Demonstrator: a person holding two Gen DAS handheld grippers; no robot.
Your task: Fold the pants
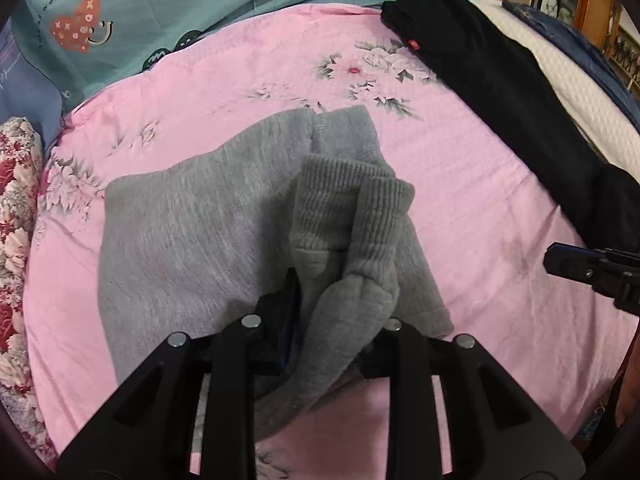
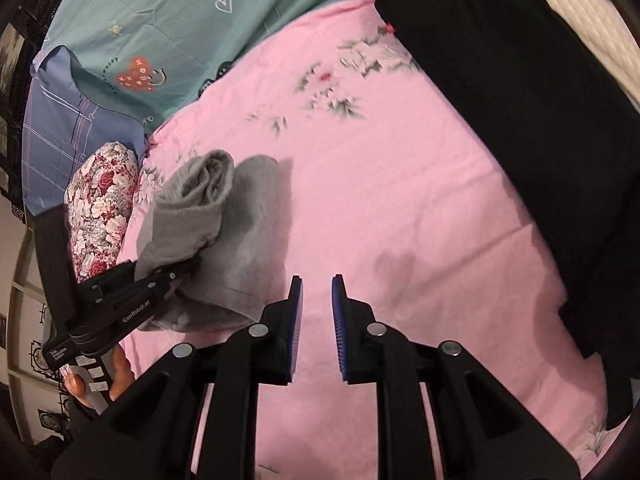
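Grey sweatpants lie partly folded on the pink floral bedsheet. My left gripper is shut on the ribbed grey cuff end of the pants and holds it bunched above the folded part. In the right wrist view the grey pants lie at the left with the left gripper clamped on them. My right gripper is open and empty over the bare pink sheet, to the right of the pants. Its tip shows at the right edge of the left wrist view.
A black garment lies along the right side of the bed, also in the right wrist view. A teal printed cover lies at the back. A red floral pillow sits at the left. A white quilted cover lies beyond the black garment.
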